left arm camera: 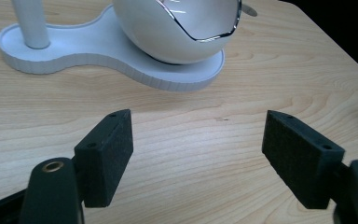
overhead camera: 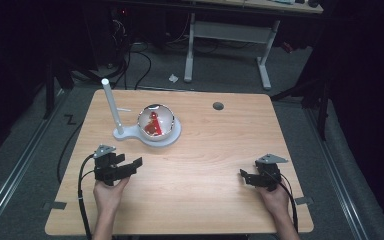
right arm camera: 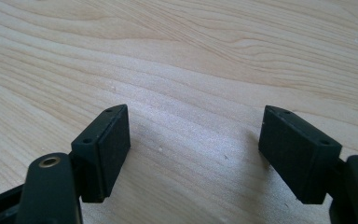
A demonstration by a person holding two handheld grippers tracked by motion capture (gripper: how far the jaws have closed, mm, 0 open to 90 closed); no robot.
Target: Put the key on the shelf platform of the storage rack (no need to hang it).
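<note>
My left gripper [overhead camera: 130, 167] sits lower left of the high view, jaws wide apart w/ nothing between them, pointing up-frame toward the glossy white egg-shaped dome w/ a clear front and chrome-edged opening [overhead camera: 156, 121]. That dome rests in the round dish of a ribbed white plastic base [overhead camera: 172, 138], centre-left of the frame, w/ a slim white upright post [overhead camera: 111, 106] rising from the base's smaller lobe just left of it; something red shows inside the dome, can't tell what. In the left gripper view the dome [left arm camera: 177, 28] fills the top middle, base [left arm camera: 102, 51] spreading below and to the upper left, still apart from my pads [left arm camera: 105, 158]. My right gripper [overhead camera: 247, 177] is lower right of the high view, well apart from all that, jaws also spread and empty; the right gripper view gives pads [right arm camera: 107, 149] over the bare light-wood tabletop [right arm camera: 191, 56]. Handling, my guess: dome looks hard, smooth and slippery, prob. light, thin shell, and the chrome rim looks fragile, so squeezing the curved sides risks it squirting out. Better hold, I'd say, is the flat base rim or the post low down, stiff and ribbed, more bite for foam pads. If the dome itself must be taken, go across its widest part, gently, other gripper steadying the base.
</note>
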